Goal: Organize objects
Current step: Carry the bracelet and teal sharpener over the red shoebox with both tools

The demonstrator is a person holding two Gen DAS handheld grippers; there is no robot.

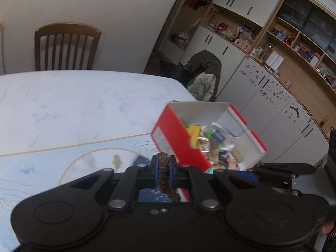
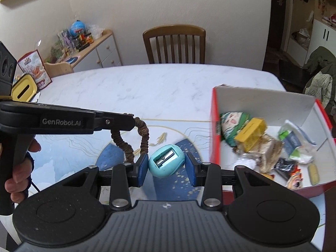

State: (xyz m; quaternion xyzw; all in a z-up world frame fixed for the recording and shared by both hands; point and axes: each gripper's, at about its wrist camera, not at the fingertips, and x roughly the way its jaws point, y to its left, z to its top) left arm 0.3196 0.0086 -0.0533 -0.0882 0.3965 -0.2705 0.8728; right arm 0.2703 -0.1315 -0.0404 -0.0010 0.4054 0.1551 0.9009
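My left gripper [image 1: 163, 160] is shut on a brown ruffled hair tie [image 1: 163, 180], held above the table mat. In the right wrist view the left gripper [image 2: 131, 121] reaches in from the left, and the hair tie [image 2: 145, 140] hangs from its tip as a loop. My right gripper [image 2: 167, 164] is shut on a teal egg-shaped pencil sharpener [image 2: 167, 161], blade side facing the camera. To the right stands an open red box [image 2: 214, 130] with white inner walls, holding several small packets and toys. The red box [image 1: 168, 136] lies just ahead of the left gripper.
The white marble-look table [image 2: 147, 88] has a blue patterned mat [image 2: 69, 151] on its near part. A wooden chair [image 2: 174, 44] stands at the far side. A low cabinet [image 2: 100, 50] with clutter is far left, a yellow tin [image 2: 22, 89] at the table's left edge, and a jacket-draped chair [image 1: 206, 77] stands right.
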